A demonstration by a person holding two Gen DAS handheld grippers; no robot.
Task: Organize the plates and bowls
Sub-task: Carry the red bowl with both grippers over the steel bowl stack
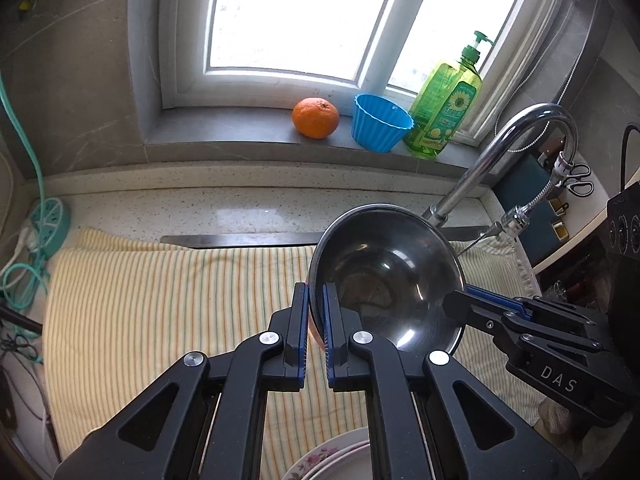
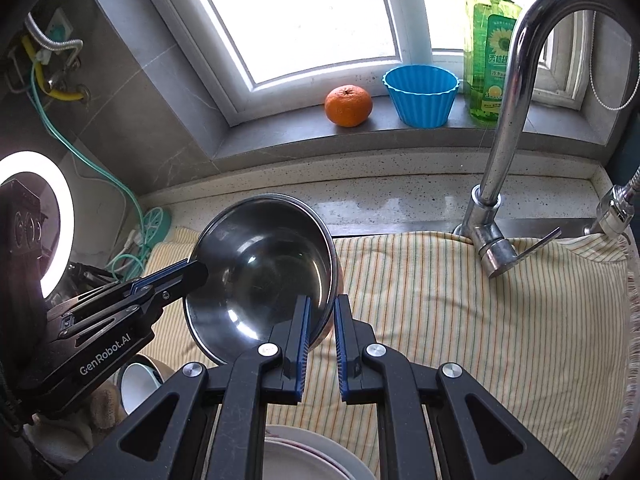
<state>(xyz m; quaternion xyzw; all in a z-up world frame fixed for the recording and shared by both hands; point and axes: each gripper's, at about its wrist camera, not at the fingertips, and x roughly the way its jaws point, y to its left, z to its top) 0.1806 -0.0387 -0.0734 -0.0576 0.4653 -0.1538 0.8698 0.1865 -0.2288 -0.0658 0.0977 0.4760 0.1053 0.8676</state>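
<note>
A shiny steel bowl [image 1: 388, 276] hangs tilted above the striped towel [image 1: 160, 300], gripped at two opposite sides of its rim. My left gripper [image 1: 316, 294] is shut on the near-left rim. My right gripper [image 1: 456, 300] reaches in from the right and pinches the other side. In the right wrist view the bowl [image 2: 264, 272] sits left of centre, with the right gripper [image 2: 322, 304] shut on its rim and the left gripper [image 2: 196, 270] clamped on the far-left edge. Below lie a floral plate [image 1: 332, 456], white plates [image 2: 296, 456] and a white bowl [image 2: 136, 384].
A curved chrome faucet [image 2: 516, 80] rises at the right over the towel [image 2: 480, 320]. On the window sill stand an orange [image 2: 348, 105], a blue fluted cup [image 2: 422, 94] and a green soap bottle [image 2: 490, 48]. A ring light [image 2: 60, 216] glows at left, near a teal power strip [image 1: 48, 220].
</note>
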